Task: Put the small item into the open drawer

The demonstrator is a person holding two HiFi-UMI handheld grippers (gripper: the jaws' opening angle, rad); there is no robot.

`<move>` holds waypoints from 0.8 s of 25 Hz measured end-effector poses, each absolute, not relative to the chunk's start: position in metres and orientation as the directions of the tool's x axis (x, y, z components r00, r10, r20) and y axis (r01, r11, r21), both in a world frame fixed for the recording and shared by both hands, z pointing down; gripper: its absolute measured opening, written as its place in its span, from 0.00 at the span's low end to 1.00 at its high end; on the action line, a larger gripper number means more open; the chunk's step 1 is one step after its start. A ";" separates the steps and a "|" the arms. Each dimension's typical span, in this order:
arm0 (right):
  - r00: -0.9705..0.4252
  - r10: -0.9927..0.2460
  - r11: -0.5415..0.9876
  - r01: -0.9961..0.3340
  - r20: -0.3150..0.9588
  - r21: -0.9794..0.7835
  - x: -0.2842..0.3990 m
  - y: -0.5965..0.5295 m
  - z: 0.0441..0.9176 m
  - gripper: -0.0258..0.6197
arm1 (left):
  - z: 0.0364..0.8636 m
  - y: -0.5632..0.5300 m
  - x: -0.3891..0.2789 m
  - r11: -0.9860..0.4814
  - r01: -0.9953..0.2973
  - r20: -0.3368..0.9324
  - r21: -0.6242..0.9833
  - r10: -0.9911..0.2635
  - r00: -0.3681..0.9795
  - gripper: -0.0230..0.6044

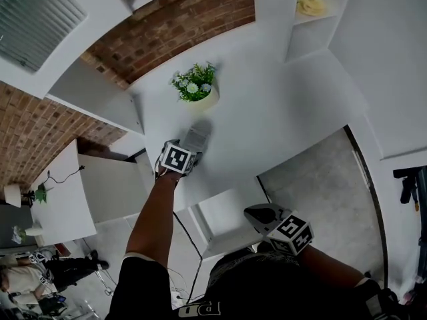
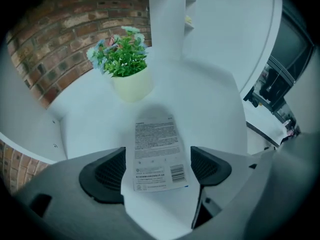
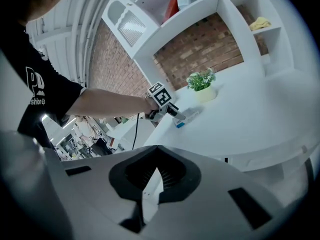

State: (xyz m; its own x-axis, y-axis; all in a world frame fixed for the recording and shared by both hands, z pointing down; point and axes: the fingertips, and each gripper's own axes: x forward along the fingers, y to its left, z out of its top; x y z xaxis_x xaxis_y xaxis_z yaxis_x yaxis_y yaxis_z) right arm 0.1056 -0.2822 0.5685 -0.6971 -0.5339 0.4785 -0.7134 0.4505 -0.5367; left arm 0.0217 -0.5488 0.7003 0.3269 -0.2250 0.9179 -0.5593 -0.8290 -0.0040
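The small item is a flat white packet with a printed label and barcode, lying on the white counter. My left gripper straddles it, jaws wide, with a thin gap between each dark pad and the packet's edges. In the head view the left gripper reaches over the counter just below the plant. The right gripper view shows the packet at the left gripper's tip. My right gripper hangs low over the open white drawer, jaws shut with nothing held.
A pale pot with a green plant stands on the counter just beyond the packet. White shelves rise at the back right, one holding a yellow cloth. A brick wall backs the counter. A cable hangs under my left arm.
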 end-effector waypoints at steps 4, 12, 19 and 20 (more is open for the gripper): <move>-0.701 -0.525 0.446 -0.710 0.482 -0.545 0.108 -0.289 0.574 0.05 | 0.718 -0.558 0.023 -0.806 -0.589 0.936 0.057 -0.162 0.312 0.68; -0.690 -0.536 0.427 -0.719 0.486 -0.549 0.119 -0.307 0.579 0.05 | 0.737 -0.557 0.031 -0.803 -0.587 0.951 0.103 -0.093 0.294 0.69; -0.688 -0.531 0.413 -0.720 0.495 -0.557 0.118 -0.306 0.580 0.05 | 0.743 -0.558 0.031 -0.799 -0.587 0.957 0.130 -0.052 0.284 0.71; -0.687 -0.530 0.411 -0.721 0.497 -0.558 0.117 -0.305 0.581 0.05 | 0.743 -0.559 0.031 -0.800 -0.585 0.958 0.130 -0.050 0.283 0.71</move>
State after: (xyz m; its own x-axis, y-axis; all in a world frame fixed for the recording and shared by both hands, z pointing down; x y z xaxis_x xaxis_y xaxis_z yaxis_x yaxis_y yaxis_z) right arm 0.1172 -0.3048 0.5806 -0.6868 -0.5303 0.4971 -0.7211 0.4111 -0.5577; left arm 0.0310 -0.5587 0.7433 0.2827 -0.0505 0.9579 -0.5850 -0.8004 0.1305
